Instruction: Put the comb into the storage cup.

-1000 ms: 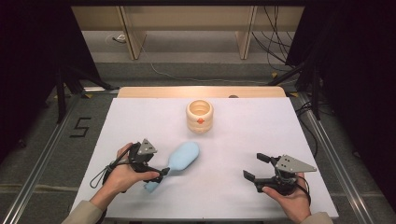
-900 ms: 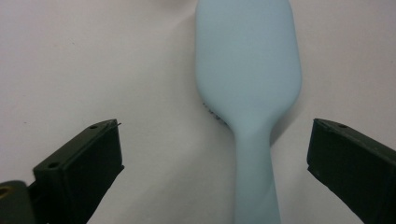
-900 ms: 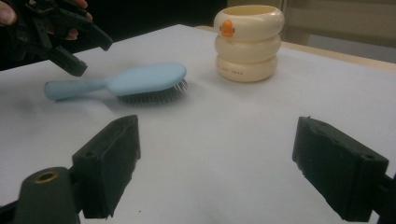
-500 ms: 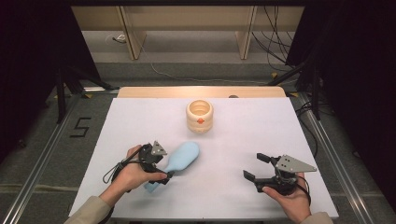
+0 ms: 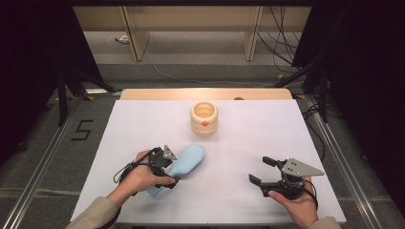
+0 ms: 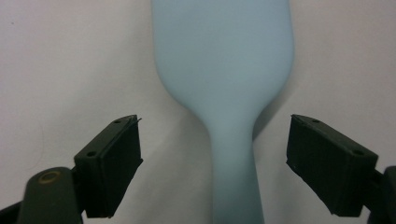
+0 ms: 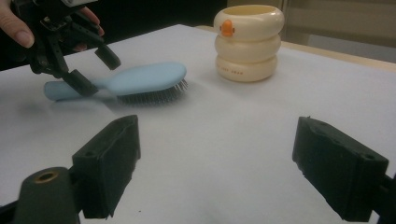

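Observation:
A pale blue hairbrush [image 5: 187, 160] lies bristles down on the white table [image 5: 239, 143], head toward the cup. My left gripper [image 5: 168, 168] hovers over its handle [image 6: 236, 177], jaws open on either side and apart from it. From the right gripper view the hairbrush [image 7: 140, 79] sits at the left with the left gripper [image 7: 91, 70] straddling the handle. A cream ribbed cup [image 5: 204, 119] with an orange mark stands behind the middle, and shows as the cup [image 7: 248, 42] in the right gripper view. My right gripper [image 5: 260, 171] rests open at the front right, holding nothing.
A wooden strip [image 5: 205, 94] borders the table's far edge. Beyond it are shelf legs [image 5: 136, 36] and cables on the floor. Dark stands [image 5: 67, 81] flank the table on both sides.
My left gripper has slid right and forward along the table until its open jaws straddle the brush handle. The right gripper, brush and cup have stayed put.

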A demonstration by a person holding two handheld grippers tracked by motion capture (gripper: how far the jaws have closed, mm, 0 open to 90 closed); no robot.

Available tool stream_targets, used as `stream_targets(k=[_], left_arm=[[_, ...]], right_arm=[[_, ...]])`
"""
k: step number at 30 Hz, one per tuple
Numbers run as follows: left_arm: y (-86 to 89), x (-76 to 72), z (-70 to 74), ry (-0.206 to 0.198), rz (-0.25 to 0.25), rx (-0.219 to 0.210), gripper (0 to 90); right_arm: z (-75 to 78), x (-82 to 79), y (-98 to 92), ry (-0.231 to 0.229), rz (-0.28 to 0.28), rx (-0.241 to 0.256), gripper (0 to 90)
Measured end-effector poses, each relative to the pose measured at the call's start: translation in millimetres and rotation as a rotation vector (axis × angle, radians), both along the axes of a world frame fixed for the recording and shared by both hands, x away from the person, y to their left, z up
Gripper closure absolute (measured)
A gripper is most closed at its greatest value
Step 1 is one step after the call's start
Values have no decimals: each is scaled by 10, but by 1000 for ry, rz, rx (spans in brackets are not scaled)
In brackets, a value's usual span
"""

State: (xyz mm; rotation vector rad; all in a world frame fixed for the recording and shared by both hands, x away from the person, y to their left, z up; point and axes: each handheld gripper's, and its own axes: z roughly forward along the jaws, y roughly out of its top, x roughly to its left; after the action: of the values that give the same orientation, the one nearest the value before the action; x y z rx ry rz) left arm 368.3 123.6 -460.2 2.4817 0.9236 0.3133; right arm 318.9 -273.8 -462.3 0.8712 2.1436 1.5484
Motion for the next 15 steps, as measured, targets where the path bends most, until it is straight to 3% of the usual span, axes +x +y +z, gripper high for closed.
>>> stream_targets(k=[9,15], left_arm=[[-30,21,-36,31,-20,45,238],[-50,37,-22,51,0,40,303]], right_arm=[[-2,1,3,1,0,1,162],[-2,0,0,1,0,1,162]])
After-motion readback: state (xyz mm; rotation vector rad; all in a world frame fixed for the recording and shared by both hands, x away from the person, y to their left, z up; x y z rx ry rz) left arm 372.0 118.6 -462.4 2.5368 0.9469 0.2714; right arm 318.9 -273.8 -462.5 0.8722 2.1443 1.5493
